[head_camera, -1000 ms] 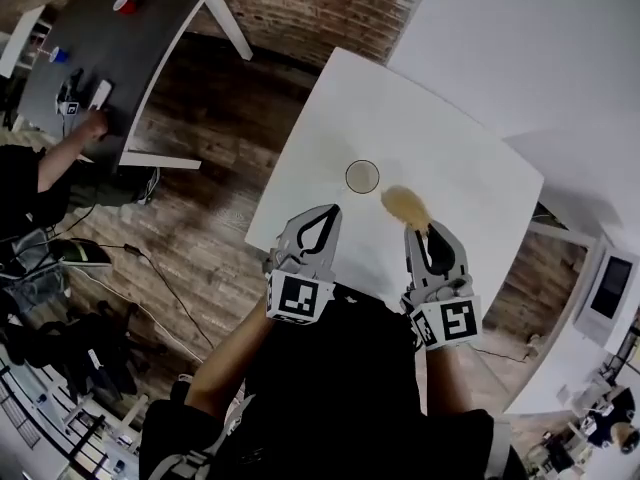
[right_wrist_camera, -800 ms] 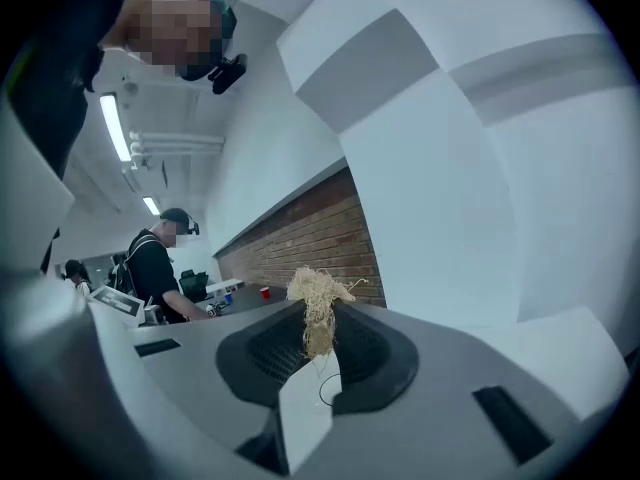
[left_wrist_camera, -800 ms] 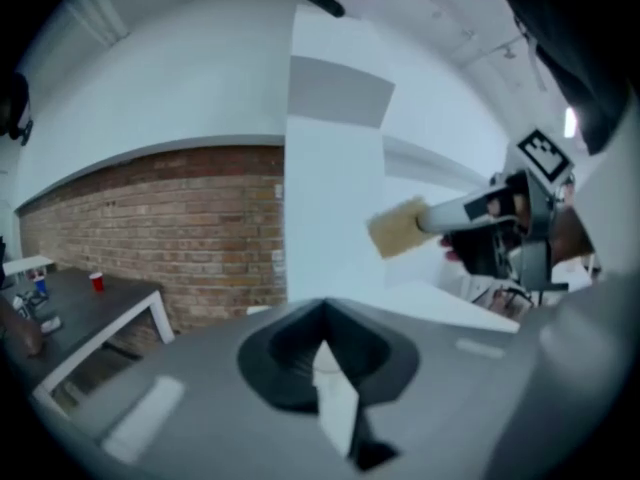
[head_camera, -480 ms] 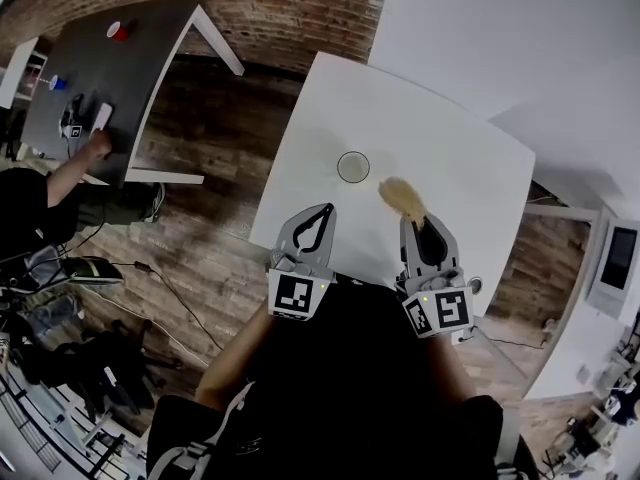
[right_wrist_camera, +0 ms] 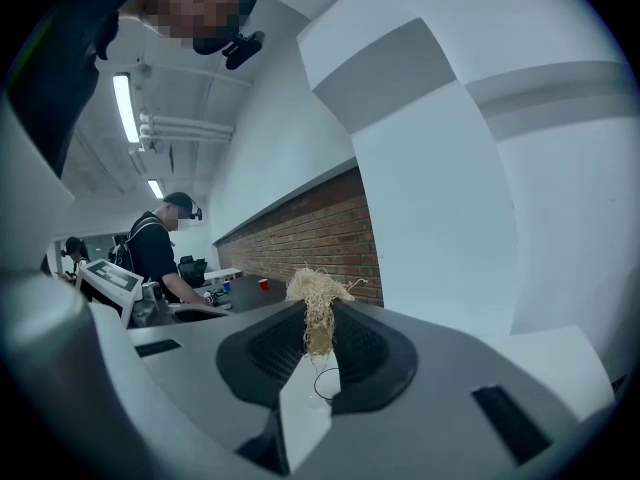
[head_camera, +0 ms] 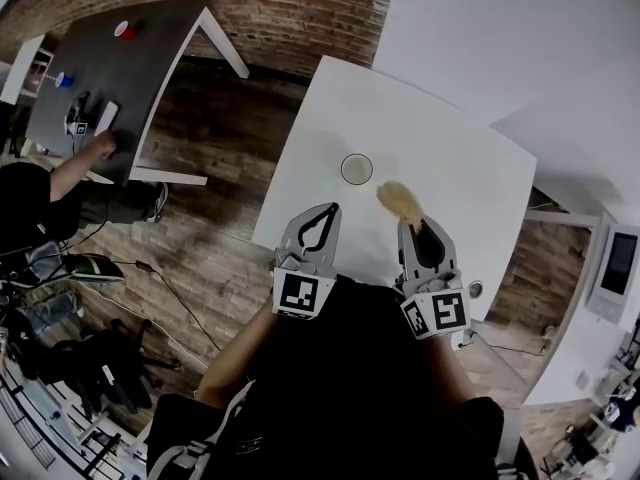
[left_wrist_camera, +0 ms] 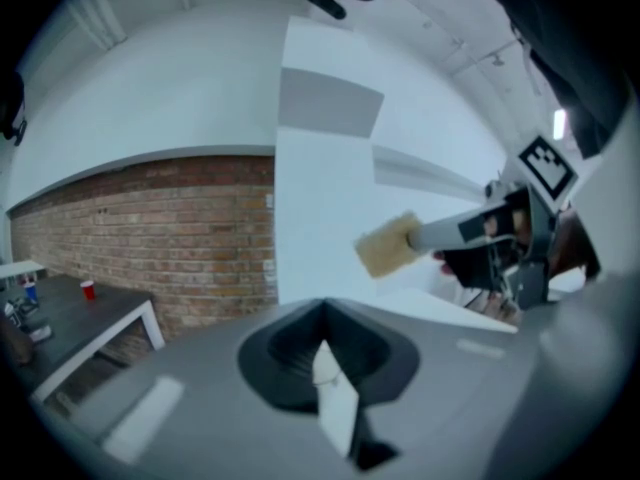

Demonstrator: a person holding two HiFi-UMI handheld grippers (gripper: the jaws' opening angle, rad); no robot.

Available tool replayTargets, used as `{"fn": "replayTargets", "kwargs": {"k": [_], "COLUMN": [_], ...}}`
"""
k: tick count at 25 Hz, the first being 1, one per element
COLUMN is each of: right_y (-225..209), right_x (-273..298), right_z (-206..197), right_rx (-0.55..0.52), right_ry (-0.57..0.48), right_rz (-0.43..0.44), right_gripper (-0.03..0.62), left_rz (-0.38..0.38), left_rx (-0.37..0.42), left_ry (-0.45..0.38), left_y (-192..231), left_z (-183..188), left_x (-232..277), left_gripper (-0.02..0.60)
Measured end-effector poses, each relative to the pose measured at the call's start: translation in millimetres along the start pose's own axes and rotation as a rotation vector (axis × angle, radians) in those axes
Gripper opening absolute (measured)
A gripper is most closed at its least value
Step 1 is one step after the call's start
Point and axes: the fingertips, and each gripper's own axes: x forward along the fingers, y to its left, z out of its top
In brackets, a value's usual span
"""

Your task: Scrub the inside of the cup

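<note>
The cup (head_camera: 356,169) is standing upright on the white table (head_camera: 455,143), mouth up, roughly midway across the tabletop and a little back from its near edge. Nothing is showing inside it. Just beside it, to the right and nearer the person, the scrubber (head_camera: 401,200) is hanging clear of the rim, a tan, fibrous wad. How high it is riding above the table cannot be told from the head view.

The right gripper (head_camera: 412,224) is clamping that scrubber (right_wrist_camera: 317,303): in the right gripper view the jaws are pressing together on the straw-like fibres, which are sticking up past the tips. The left gripper view is catching the same tool from the side, with the scrubber (left_wrist_camera: 388,245) jutting out level from the right gripper (left_wrist_camera: 497,251).

The left gripper (head_camera: 329,211) is pointing forward beside it, near the table's front edge and short of the cup. Its jaws are meeting at the tips (left_wrist_camera: 322,306) with nothing between them. Both grippers are being held side by side in front of the person's chest, marker cubes facing up toward the head camera, forearms running back under the dark top.

Off to the left, across the wooden floor (head_camera: 215,223), another person's arm (head_camera: 72,166) is reaching onto a dark table (head_camera: 130,83) carrying a red cup (head_camera: 124,30), with the brick wall (head_camera: 300,8) behind.
</note>
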Motion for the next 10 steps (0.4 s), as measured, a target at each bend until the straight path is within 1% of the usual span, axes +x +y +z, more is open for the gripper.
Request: {"fn": "replayTargets", "kwargs": {"k": [4, 10], "right_y": [2.0, 3.5], "right_x": [-0.4, -3.3], "right_z": [-2.0, 0.6], "right_rx": [-0.006, -0.004], "right_ry": [0.01, 0.007], "right_rz": [0.012, 0.007], "right_gripper": [0.055, 0.055], "left_rz": [0.0, 0.004], "left_rx": [-0.003, -0.004], "left_ry": [0.01, -0.003], "left_y": [-1.7, -2.9], "left_z": [-1.8, 1.1], "left_x": [-0.9, -3.4], "left_gripper": [0.003, 0.003]}}
